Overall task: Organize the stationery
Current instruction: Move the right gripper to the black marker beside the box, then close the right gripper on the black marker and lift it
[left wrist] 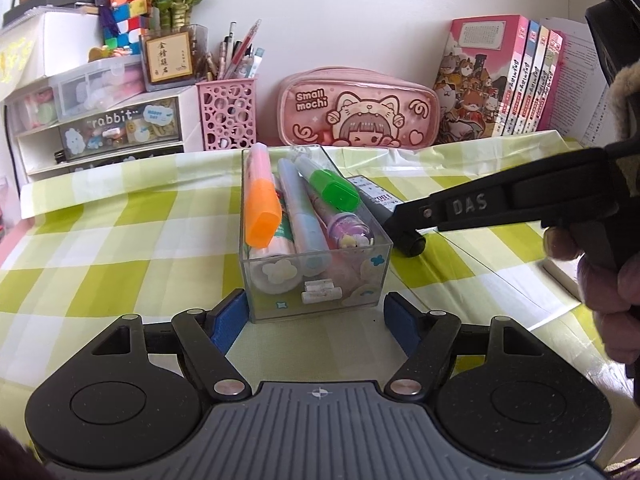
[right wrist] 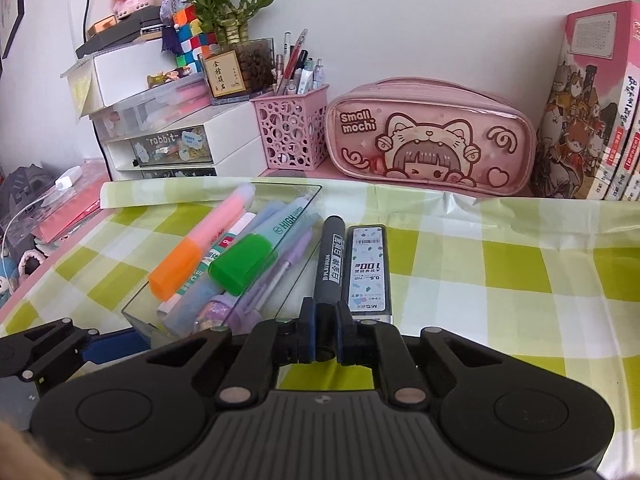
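Note:
A clear plastic box [left wrist: 320, 284] stands on the green checked cloth, filled with an orange highlighter [left wrist: 262, 208], a green-capped highlighter [left wrist: 334, 192] and other pens. My left gripper [left wrist: 316, 312] is shut on the box, one blue pad on each side of its near end. To the right of the box lies a black marker [right wrist: 330, 264], next to a flat lead refill case [right wrist: 366, 268]. My right gripper [right wrist: 325, 328] is shut on the marker's near end. The left wrist view shows that gripper [left wrist: 404, 236] coming in from the right, low over the cloth beside the box.
Along the back wall stand a pink pencil case [left wrist: 360, 108], a pink pen holder [left wrist: 228, 116], a drawer unit [left wrist: 100, 128] and a row of books [left wrist: 500, 76]. A person's hand [left wrist: 612, 288] holds the right gripper. A sheet of clear plastic lies on the cloth right of the box.

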{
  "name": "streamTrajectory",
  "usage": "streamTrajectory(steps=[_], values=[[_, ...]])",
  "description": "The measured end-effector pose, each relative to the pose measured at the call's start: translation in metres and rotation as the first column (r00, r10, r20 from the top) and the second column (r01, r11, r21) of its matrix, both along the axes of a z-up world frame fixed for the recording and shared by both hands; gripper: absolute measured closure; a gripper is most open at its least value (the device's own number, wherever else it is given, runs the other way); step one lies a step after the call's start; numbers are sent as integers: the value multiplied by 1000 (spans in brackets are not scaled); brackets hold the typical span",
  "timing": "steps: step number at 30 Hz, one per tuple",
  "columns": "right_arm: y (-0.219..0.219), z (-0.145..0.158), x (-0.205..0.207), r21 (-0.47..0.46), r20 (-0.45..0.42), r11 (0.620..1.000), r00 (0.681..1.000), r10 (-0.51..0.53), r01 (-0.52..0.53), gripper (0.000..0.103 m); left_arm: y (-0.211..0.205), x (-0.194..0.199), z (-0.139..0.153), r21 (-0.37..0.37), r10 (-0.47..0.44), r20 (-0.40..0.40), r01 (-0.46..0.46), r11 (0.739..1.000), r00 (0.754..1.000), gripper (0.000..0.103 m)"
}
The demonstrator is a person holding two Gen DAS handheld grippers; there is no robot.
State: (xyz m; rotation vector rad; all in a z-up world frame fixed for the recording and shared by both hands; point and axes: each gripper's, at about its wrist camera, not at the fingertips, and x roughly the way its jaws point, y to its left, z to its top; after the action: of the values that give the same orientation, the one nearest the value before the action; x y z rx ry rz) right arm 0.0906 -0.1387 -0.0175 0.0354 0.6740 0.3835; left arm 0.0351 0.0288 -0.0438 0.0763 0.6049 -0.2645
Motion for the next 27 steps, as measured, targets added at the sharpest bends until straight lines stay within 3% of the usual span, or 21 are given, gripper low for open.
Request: streamTrajectory(steps=[6,11,12,14,17,27], values=[[-31,-7,-2,-9,-101,997,992,-77,76,93,0,0,0,1,-5,0,5,1000,1000,29],[-50,-8,-13,38,-105,994,989,-102,106,93,0,0,0,1,-5,0,5,1000,1000,29],[-51,-7,-14,49,-104,993,989,-102,108,91,0,0,0,1,-5,0,5,1000,1000,29],[-53,-6,-15,70,-102,992,990,-97,104,75,0,0,0,2,-5,0,5,1000,1000,29],[-48,-3,-18,86,-89,993,994,-67,75,63,0,0,0,1,-5,0,5,1000,1000,29],[-26,-11,-21,59,-74,998,997,-3,8,53,0,0,0,0,-5,0,5,1000,1000,29]])
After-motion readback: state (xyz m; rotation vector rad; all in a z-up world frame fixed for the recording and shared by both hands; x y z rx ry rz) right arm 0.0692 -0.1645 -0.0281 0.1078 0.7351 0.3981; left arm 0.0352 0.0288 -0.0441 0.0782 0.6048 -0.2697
